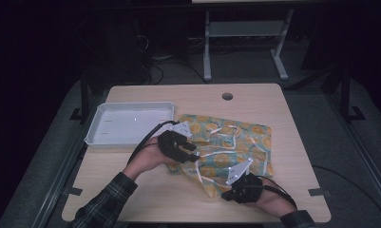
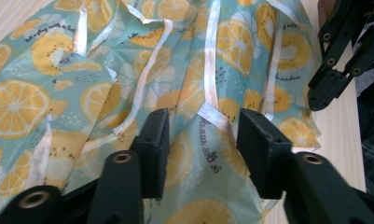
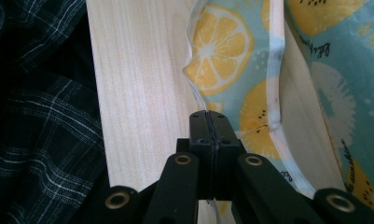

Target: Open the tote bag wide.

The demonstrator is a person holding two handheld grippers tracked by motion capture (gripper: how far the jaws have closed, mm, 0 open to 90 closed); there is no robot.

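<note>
Jaws of the left gripper (image 2: 201, 140) are held apart over the fruit-print cloth (image 1: 228, 145), crumpled on the table (image 1: 292, 118) beside a white tray (image 1: 131, 124); right gripper (image 3: 212, 126) jaws are clamped together on its near edge. Soft, light, limp fabric is judged; the white-trimmed hem is best gripped.

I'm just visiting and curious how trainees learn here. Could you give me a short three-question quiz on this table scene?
1. True or false: the left claw is open over the fruit-print cloth.
2. What is the right claw shut on? A) the white tray B) the cloth's edge C) nothing
3. Fill in: the white tray lies at the cloth's ____ in the high view.

Key
1. True: its jaws stand apart, with cloth between them.
2. B: a thin edge of cloth runs between its closed jaws.
3. Left.
</note>
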